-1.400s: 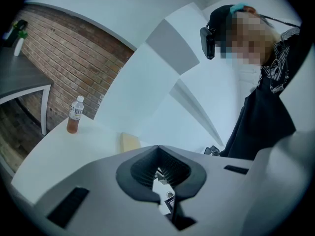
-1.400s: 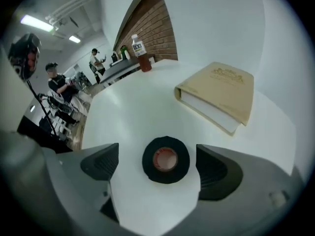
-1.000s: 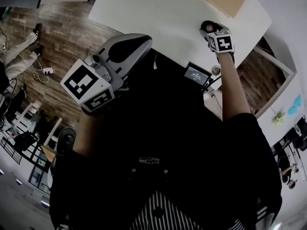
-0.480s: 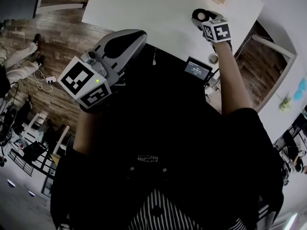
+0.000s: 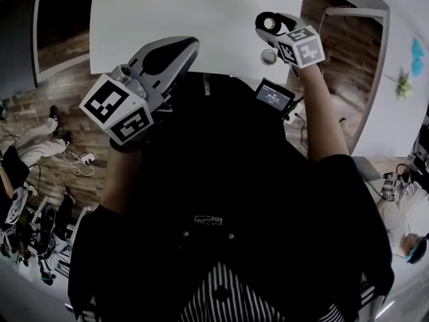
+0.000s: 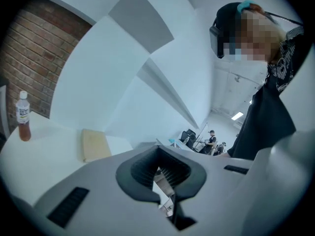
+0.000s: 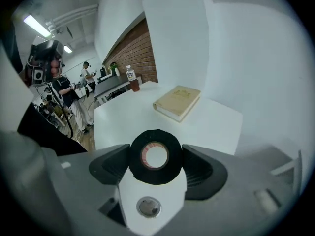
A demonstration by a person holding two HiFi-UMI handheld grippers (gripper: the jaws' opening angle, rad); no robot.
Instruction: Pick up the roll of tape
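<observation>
The roll of tape [image 7: 155, 156] is black with a pale core. It sits between the pads of my right gripper [image 7: 156, 157], which is shut on it and holds it off the white table [image 7: 206, 127]. In the head view the tape [image 5: 268, 24] shows just beyond the right gripper's marker cube, over the table's near edge. My left gripper [image 5: 190, 43] hangs at the left, near the table's edge and away from the tape. Its dark pads [image 6: 138, 173] meet with nothing between them.
A small silver round thing [image 7: 148, 206] lies on the table under the raised tape. Farther back are a tan book [image 7: 177, 102] and a bottle [image 7: 130, 78] with brown liquid. A small screen [image 5: 273, 94] hangs at my front. People stand in the room behind.
My right gripper has risen from the table with the tape in it, uncovering the small silver thing. The left gripper has shifted toward the table, and the head view has swung round.
</observation>
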